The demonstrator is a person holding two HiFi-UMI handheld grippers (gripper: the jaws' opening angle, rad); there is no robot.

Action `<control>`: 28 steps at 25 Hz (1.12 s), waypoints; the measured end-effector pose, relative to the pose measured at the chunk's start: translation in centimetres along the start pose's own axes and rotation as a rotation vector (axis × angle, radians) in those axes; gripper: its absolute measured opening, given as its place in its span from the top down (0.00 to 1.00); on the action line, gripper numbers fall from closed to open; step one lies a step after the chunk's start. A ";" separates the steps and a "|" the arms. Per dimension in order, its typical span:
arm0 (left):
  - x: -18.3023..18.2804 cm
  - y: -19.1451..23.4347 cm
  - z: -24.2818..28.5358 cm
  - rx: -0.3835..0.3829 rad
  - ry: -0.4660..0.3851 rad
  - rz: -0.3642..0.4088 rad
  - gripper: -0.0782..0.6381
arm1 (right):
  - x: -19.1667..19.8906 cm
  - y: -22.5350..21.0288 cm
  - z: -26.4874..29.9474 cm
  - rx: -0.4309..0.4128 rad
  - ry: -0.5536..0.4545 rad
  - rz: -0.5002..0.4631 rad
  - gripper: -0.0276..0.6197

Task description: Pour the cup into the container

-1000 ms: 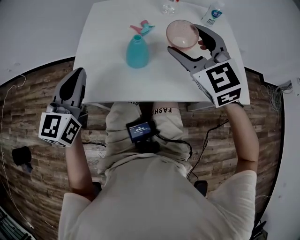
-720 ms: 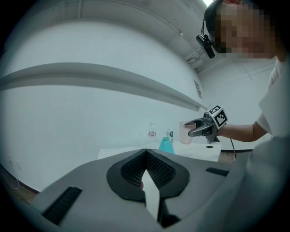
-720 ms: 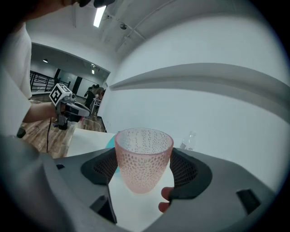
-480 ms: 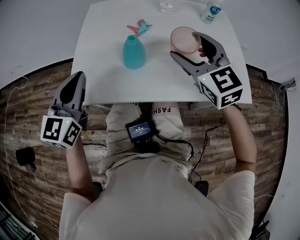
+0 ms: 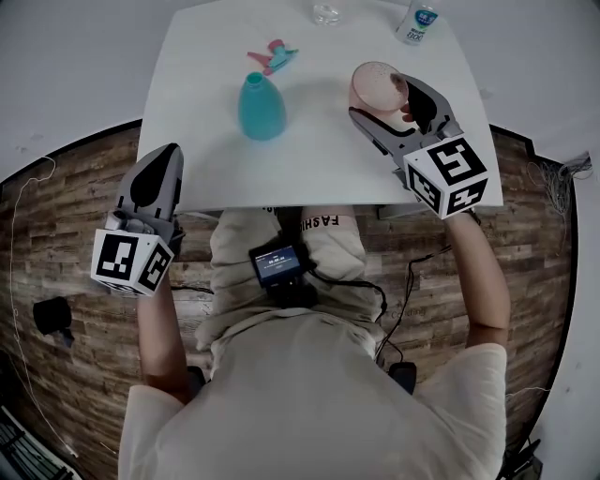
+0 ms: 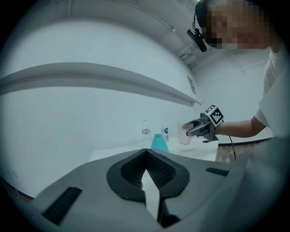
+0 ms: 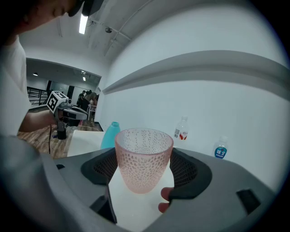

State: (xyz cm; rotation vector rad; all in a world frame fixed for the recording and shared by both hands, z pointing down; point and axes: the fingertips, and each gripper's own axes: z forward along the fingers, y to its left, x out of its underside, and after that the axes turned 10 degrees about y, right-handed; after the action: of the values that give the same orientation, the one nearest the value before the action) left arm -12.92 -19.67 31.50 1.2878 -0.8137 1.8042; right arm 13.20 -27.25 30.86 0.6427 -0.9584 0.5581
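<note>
A pink dimpled cup [image 5: 375, 84] stands upright between the jaws of my right gripper [image 5: 380, 94], which is shut on it over the right side of the white table [image 5: 309, 159]. In the right gripper view the cup [image 7: 144, 154] fills the gap between the pads, and I see nothing inside it. The teal bottle [image 5: 262, 106], its neck uncapped, stands left of the cup. It shows behind the cup as the teal bottle [image 7: 110, 134] in that view. My left gripper [image 5: 161, 159] is shut and empty, off the table's front left corner.
A pink and teal spray head [image 5: 272, 56] lies behind the teal bottle. A clear bottle [image 5: 326, 11] and a blue-labelled water bottle [image 5: 418, 21] stand at the far edge. Wooden floor surrounds the table, and cables trail by the person's right arm.
My right gripper has drawn the cup a little nearer and to the right. The left gripper has shifted slightly right, still shut.
</note>
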 end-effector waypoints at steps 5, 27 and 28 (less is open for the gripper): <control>0.4 -0.7 0.9 0.020 0.006 0.007 0.88 | 1.6 -0.4 -0.1 0.008 0.017 0.005 0.40; 1.4 -0.9 2.7 0.041 0.019 -0.041 0.88 | 4.4 -2.6 -0.9 0.043 0.003 0.140 0.40; 1.3 -0.8 2.7 0.040 0.019 -0.040 0.88 | 4.2 -2.7 -0.9 0.045 0.001 0.141 0.40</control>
State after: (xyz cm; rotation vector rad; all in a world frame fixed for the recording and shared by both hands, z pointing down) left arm -11.21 -21.29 33.57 1.3010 -0.7398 1.8067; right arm 17.50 -27.84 33.50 0.6180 -0.9981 0.7069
